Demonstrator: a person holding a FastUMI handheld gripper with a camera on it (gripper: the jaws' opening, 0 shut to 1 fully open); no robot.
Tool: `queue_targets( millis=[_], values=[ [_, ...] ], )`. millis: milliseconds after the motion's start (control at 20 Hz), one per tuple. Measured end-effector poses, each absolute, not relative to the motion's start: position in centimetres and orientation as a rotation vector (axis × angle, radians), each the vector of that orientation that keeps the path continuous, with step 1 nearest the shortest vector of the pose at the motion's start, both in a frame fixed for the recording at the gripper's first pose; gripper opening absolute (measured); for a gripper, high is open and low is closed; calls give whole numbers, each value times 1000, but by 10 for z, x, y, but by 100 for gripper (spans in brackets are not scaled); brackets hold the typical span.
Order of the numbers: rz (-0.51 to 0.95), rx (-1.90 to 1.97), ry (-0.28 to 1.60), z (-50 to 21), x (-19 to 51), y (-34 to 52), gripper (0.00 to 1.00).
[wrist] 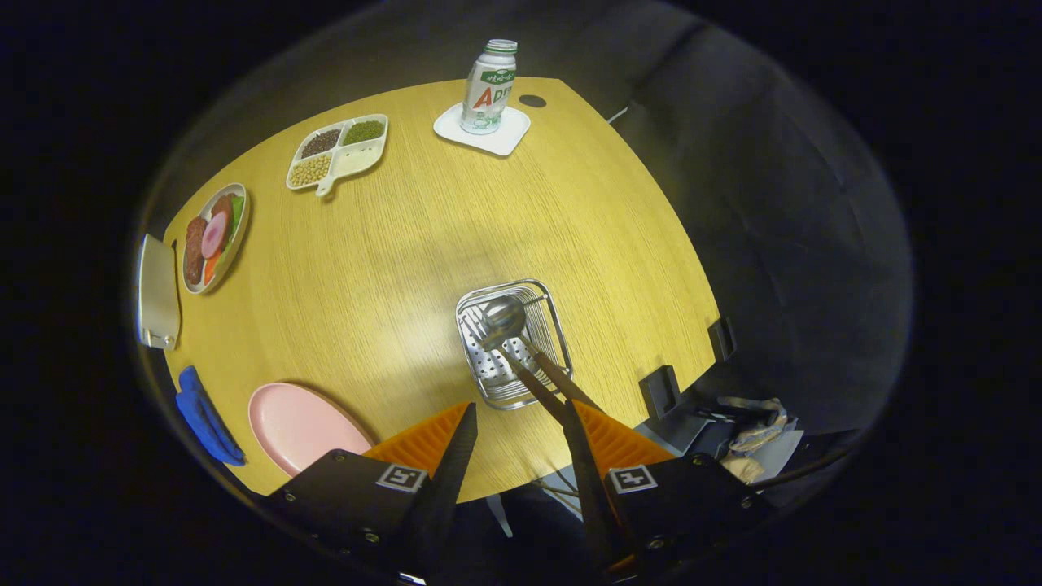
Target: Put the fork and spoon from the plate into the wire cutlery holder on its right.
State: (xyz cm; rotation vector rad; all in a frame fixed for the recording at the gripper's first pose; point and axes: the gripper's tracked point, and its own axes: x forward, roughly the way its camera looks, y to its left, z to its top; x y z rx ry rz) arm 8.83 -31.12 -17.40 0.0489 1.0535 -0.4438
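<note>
Gripper view: fork and spoon are seen standing in the holder just ahead — handles slanting toward the fingers, spread wide, empty.

i count one wire cutlery holder at 12 o'clock from my gripper, whose fingers stand apart, with one spoon and one fork in it. one pink plate at 9, one bottle, one coaster, two food dishes.
</note>
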Motion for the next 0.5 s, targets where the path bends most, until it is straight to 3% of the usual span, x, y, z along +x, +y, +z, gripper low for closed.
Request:
queue_targets(
  millis=[500],
  values=[
    [-344,35,348,-54,121,-270,67]
  ],
)
